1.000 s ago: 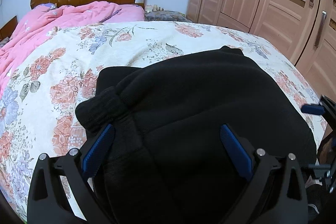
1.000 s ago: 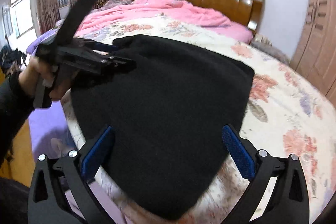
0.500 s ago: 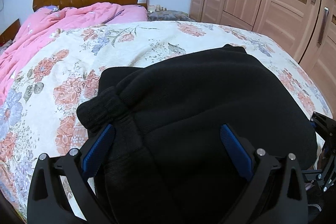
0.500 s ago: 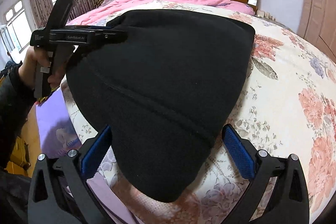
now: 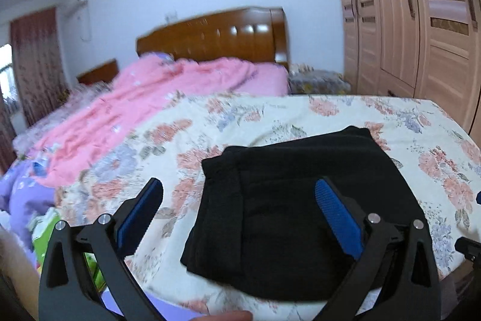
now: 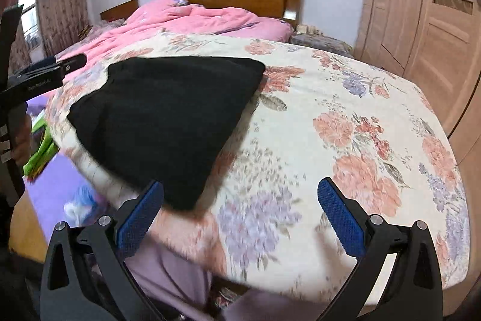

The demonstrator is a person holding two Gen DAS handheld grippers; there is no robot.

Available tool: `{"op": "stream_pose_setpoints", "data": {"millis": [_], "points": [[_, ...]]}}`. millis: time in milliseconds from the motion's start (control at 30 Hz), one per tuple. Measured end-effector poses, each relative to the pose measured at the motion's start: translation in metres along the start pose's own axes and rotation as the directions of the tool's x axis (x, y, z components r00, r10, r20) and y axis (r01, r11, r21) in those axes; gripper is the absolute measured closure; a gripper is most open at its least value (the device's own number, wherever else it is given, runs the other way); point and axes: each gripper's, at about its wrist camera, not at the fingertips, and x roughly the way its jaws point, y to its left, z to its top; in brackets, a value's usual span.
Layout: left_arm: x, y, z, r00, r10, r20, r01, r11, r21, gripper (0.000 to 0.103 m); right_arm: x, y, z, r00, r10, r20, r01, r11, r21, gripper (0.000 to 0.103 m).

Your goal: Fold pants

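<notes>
The black pants lie folded into a compact rectangle near the foot corner of the floral bedspread; they also show in the right wrist view. My left gripper is open and empty, raised above the pants' left edge. My right gripper is open and empty, over the bedspread to the right of the pants. The left gripper's body shows at the left edge of the right wrist view.
A pink quilt is bunched at the head of the bed by the wooden headboard. Wooden wardrobes stand along the right. A green item lies on purple fabric beside the bed's left edge.
Both grippers have pulled back and up from the pants. The pants now look smaller and lie free on the bed. The right gripper has shifted right, off the pants.
</notes>
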Motion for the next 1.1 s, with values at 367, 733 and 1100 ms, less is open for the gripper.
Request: {"op": "stream_pose_setpoints", "data": {"millis": [367,733,1100], "points": [[-0.011,-0.028,-0.048,0.982,-0.083,-0.169,0.078,0.996,-0.033,0.002,-0.011,0.024,-0.021,0.999,-0.036,0.041,0.039,0.996,-0.085,0.004],[-0.016,-0.045,-0.062,0.98,-0.105,-0.168,0.109,0.994,0.016,0.002,-0.006,0.023,-0.022,0.998,-0.047,0.033,0.049,0.997,-0.058,0.004],[-0.012,-0.04,-0.065,0.977,-0.107,-0.187,0.107,0.994,-0.011,0.002,-0.004,0.026,-0.023,0.999,-0.045,0.024,0.046,0.997,-0.067,0.004]]}}
